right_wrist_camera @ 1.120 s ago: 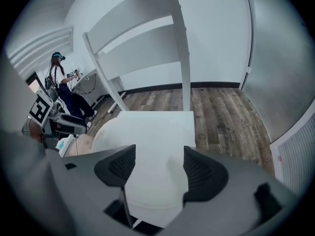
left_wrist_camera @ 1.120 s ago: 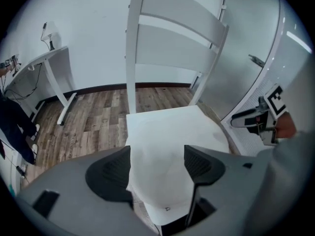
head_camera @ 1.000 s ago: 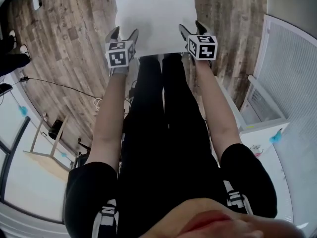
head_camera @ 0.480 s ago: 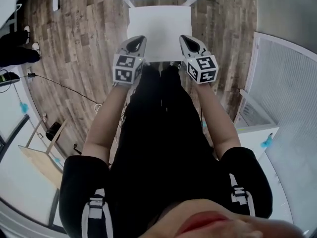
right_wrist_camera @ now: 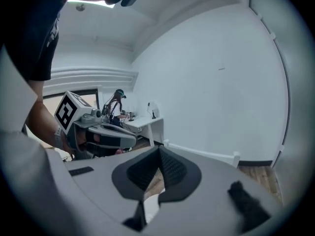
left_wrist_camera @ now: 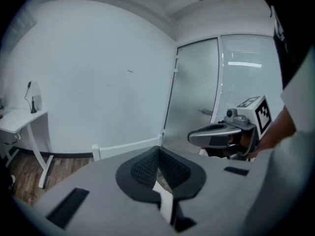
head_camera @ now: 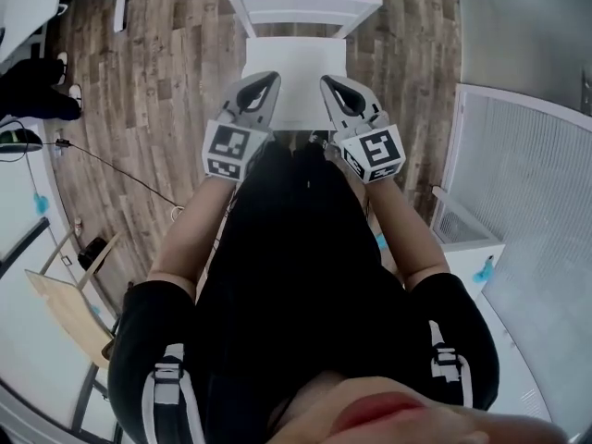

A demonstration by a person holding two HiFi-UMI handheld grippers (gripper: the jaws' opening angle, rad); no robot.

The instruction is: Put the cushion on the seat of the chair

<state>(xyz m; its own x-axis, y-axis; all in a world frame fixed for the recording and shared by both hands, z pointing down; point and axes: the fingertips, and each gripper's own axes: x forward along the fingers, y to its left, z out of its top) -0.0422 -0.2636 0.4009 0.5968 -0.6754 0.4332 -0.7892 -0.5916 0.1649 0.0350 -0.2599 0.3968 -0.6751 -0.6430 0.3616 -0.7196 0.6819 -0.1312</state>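
**Head view, looking steeply down.** The white cushion (head_camera: 296, 77) lies flat on the seat of the white chair (head_camera: 305, 7) at top centre, with its far edge against the backrest. I therefore judge the placing done. White on white, its outline is hard to separate from the seat.

My left gripper (head_camera: 266, 83) and right gripper (head_camera: 331, 85) sit side by side over the cushion's near edge in the picture. They are well apart from it, held high and near the camera. Both are empty: their jaws have just closed, pad against pad, with nothing between them.

**Gripper views.** The pale sliver in the gap below the pads is the cushion seen beyond, not a held thing. Both lenses face the wall over the chair's top rail (left_wrist_camera: 128, 149). Held clear like this, I judge, the tools cannot drag the cushion askew.
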